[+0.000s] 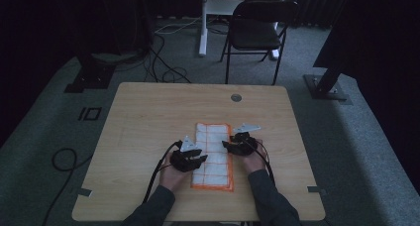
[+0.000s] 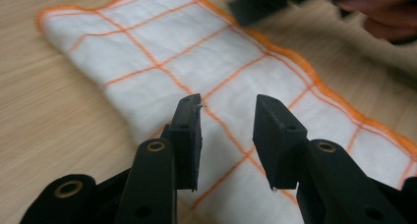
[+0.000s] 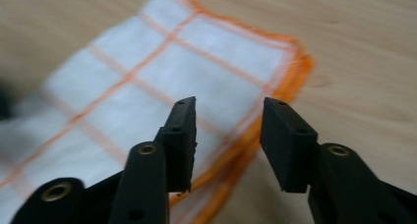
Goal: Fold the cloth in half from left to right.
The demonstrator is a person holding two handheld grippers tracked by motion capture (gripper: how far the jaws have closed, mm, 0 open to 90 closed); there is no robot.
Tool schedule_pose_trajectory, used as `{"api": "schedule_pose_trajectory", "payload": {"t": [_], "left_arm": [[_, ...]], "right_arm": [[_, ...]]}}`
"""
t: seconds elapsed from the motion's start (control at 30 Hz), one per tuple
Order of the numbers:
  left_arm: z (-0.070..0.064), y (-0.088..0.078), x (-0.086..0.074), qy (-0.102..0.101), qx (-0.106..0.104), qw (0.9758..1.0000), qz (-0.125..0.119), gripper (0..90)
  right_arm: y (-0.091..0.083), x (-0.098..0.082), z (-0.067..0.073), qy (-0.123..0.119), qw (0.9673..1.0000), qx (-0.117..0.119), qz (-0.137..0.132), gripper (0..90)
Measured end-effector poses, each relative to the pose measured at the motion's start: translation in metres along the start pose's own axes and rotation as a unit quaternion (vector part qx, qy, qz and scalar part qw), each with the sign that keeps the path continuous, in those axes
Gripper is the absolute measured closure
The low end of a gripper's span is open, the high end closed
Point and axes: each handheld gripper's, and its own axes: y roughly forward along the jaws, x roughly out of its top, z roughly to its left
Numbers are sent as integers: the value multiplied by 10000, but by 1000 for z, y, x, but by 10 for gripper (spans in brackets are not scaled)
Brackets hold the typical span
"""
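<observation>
A white cloth (image 1: 214, 151) with orange grid lines and an orange hem lies folded into a long strip on the wooden table (image 1: 148, 117). My left gripper (image 1: 202, 159) hovers at the strip's left edge, jaws apart over the cloth (image 2: 162, 52) with nothing between them. My right gripper (image 1: 226, 145) is at the strip's right edge, jaws apart above the orange hem of the cloth (image 3: 162, 71), pressing on nothing. In the left gripper view, the left gripper (image 2: 226, 111) has the right gripper (image 2: 255, 5) and its hand at the top right. The right gripper (image 3: 228, 118) view is blurred.
A round grey grommet (image 1: 236, 97) sits near the table's far edge. Behind the table stand a black folding chair (image 1: 257, 30) and a white desk leg (image 1: 203, 23). Cables (image 1: 163, 67) trail over the grey carpet, and dark stands flank both sides.
</observation>
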Motion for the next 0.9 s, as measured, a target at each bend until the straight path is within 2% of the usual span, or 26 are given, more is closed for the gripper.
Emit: {"api": "schedule_pose_trajectory", "payload": {"t": [0.03, 0.07, 0.1, 0.13, 0.3, 0.53, 0.57, 0.6, 0.77, 0.9], "left_arm": [[2, -1, 0, -22, 39, 10000, -24, 637], [7, -1, 1, -80, 110, 9999, -58, 634], [7, -1, 1, -80, 110, 9999, -58, 633], [11, -2, 2, -109, 163, 9998, -78, 632], [23, -4, 6, -244, 302, 9991, -156, 631], [38, -5, 13, -318, 488, 9981, -201, 631], [38, -5, 13, -318, 488, 9981, -201, 631], [42, -3, 14, -337, 528, 9978, -201, 631], [48, 0, 17, -392, 587, 9973, -199, 626], [55, 4, 21, -483, 604, 9968, -202, 625]], "right_arm": [[0, 0, 0, 0, 10000, 0, 0, 551], [-3, -3, 6, -121, 9999, 24, 5, 539], [-3, -3, 6, -121, 9999, 24, 5, 539], [-6, -6, 10, -225, 9997, -21, 44, 535], [-8, -12, 11, -355, 9991, -147, 157, 531], [-15, -25, -1, -213, 9991, -306, 201, 535], [-15, -25, -1, -213, 9991, -306, 201, 535], [-15, -26, -4, -201, 9988, -405, 207, 535], [-14, -25, -11, -122, 9986, -472, 185, 536], [-13, -20, -15, 9, 9987, -502, 44, 536]]}}
